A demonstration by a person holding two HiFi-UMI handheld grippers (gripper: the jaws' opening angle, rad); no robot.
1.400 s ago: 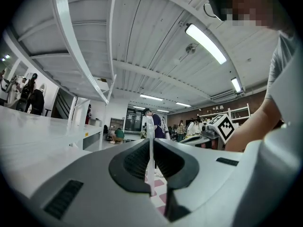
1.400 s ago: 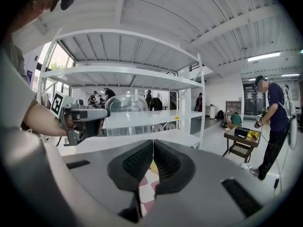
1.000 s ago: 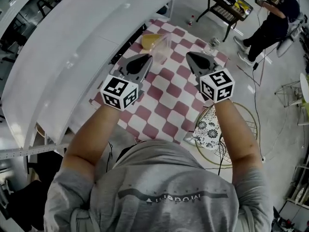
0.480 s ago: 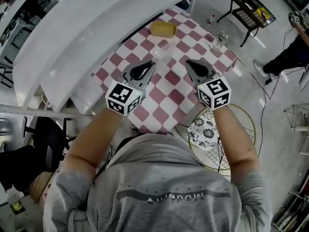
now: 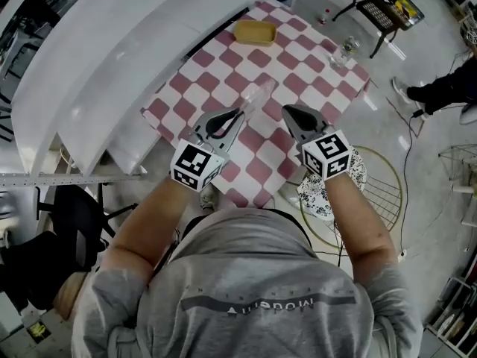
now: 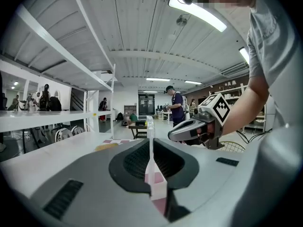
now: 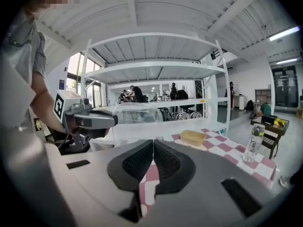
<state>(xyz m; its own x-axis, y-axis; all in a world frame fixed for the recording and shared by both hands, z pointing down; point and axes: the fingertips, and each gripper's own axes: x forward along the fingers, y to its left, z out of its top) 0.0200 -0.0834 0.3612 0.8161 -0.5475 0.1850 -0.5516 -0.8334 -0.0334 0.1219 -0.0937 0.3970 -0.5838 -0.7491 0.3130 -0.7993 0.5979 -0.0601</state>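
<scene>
Clear plastic cup (image 7: 137, 118): your left gripper (image 5: 238, 115) clamped on its thin wall, cup seemingly lifted over near part of checkered table (image 5: 317, 80). Your right gripper (image 7: 153, 145): jaws together, empty, just beside. Step, likely: carrying cup. Next move calls for gentle, steady squeeze; wall looks flimsy.
</scene>
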